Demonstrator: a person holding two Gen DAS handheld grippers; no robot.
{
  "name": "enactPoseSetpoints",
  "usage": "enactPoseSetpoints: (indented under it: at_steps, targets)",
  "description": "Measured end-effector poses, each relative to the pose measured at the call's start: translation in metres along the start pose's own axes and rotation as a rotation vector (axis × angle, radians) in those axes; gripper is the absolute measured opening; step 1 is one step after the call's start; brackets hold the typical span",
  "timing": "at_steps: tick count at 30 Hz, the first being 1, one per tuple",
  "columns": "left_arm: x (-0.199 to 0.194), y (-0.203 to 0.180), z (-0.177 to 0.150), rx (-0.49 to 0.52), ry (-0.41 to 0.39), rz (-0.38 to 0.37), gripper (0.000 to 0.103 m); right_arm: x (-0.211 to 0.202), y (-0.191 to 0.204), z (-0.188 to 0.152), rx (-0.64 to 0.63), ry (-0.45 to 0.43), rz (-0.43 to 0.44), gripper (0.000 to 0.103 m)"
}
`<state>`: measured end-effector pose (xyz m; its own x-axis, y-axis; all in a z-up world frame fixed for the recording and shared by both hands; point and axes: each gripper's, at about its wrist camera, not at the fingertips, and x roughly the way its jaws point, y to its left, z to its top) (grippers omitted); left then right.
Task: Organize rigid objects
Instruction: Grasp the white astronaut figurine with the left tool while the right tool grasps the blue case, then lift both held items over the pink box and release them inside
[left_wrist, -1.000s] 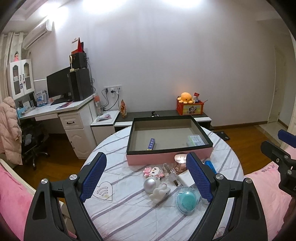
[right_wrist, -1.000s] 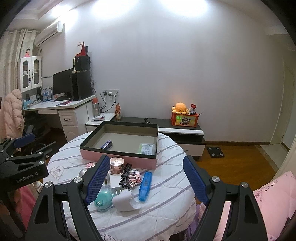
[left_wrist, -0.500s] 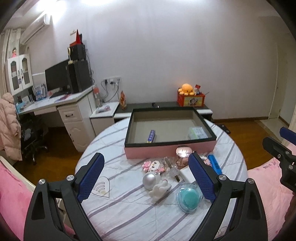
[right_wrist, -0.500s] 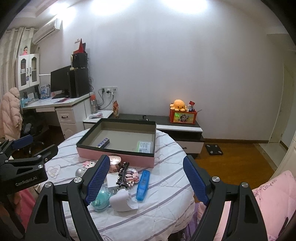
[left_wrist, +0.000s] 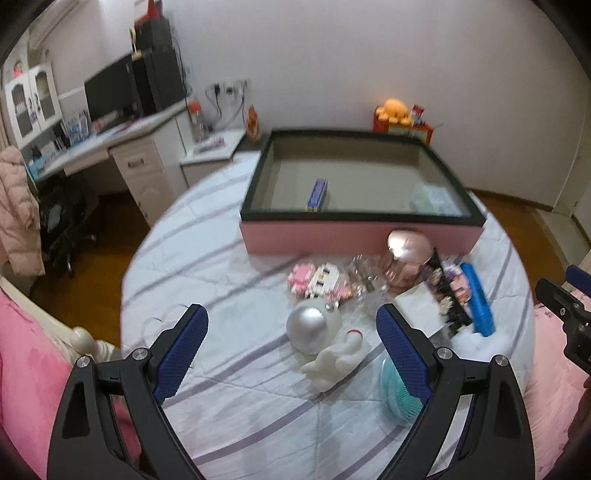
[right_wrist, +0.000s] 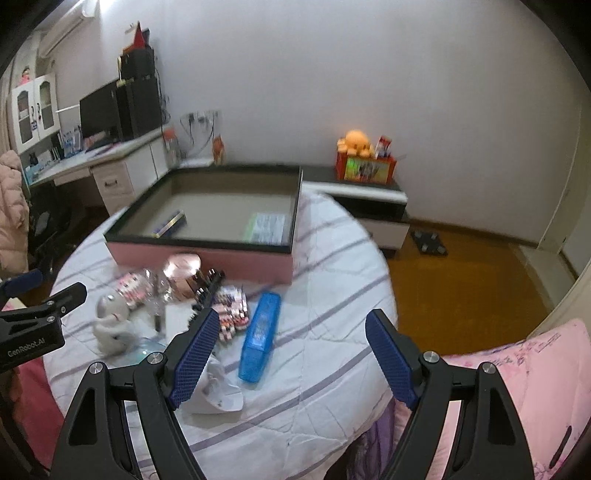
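While tilted downward, hand-held gripper (left_wrist: 291, 339) agape

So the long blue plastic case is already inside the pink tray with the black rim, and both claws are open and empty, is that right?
Not quite. The long blue plastic case lies on the striped tablecloth in front of the pink tray with the black rim, not inside it, as the right wrist view shows. The left claw and right claw are open and empty.
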<state>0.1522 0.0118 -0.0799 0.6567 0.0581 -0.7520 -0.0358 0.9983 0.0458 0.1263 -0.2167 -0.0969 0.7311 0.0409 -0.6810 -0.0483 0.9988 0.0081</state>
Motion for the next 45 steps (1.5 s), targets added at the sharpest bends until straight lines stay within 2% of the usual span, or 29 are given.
enactPoseSetpoints:
  at_steps: [10,17,19,20,21,23,25,27,37,45]
  targets:
    - [0.05,-0.004,-0.006,-0.02,0.158,-0.019,0.094,0.075,-0.008,-0.006,-0.018,0.185,0.012,0.082]
    - [0.079,-0.012,-0.012,-0.012,0.258,-0.043,0.095,0.092,-0.002,-0.007,-0.041,0.215,0.109,0.082]
    - [0.081,-0.007,-0.013,-0.029,0.249,-0.063,0.092,0.096,0.004,-0.007,-0.051,0.223,0.145,0.08]
    - [0.081,-0.005,-0.013,-0.029,0.249,-0.075,0.083,0.098,0.006,-0.007,-0.049,0.229,0.171,0.076]
    - [0.079,-0.005,-0.014,-0.015,0.235,-0.058,0.069,0.1,0.006,-0.007,-0.043,0.238,0.193,0.069]
    - [0.079,-0.002,-0.014,-0.007,0.228,-0.053,0.07,0.102,0.003,-0.009,-0.031,0.249,0.218,0.06]
    - [0.079,-0.001,-0.014,0.009,0.224,-0.067,0.069,0.102,0.002,-0.009,-0.043,0.246,0.189,0.047]
    - [0.077,0.0,-0.014,0.015,0.222,-0.074,0.069,0.102,-0.002,-0.009,-0.028,0.246,0.166,0.028]
    - [0.069,-0.002,-0.01,0.052,0.211,-0.083,0.069,0.096,-0.007,-0.007,0.004,0.234,0.151,0.026]
    - [0.04,0.003,0.003,0.064,0.121,-0.058,0.069,0.073,-0.012,-0.001,0.03,0.173,0.156,0.026]
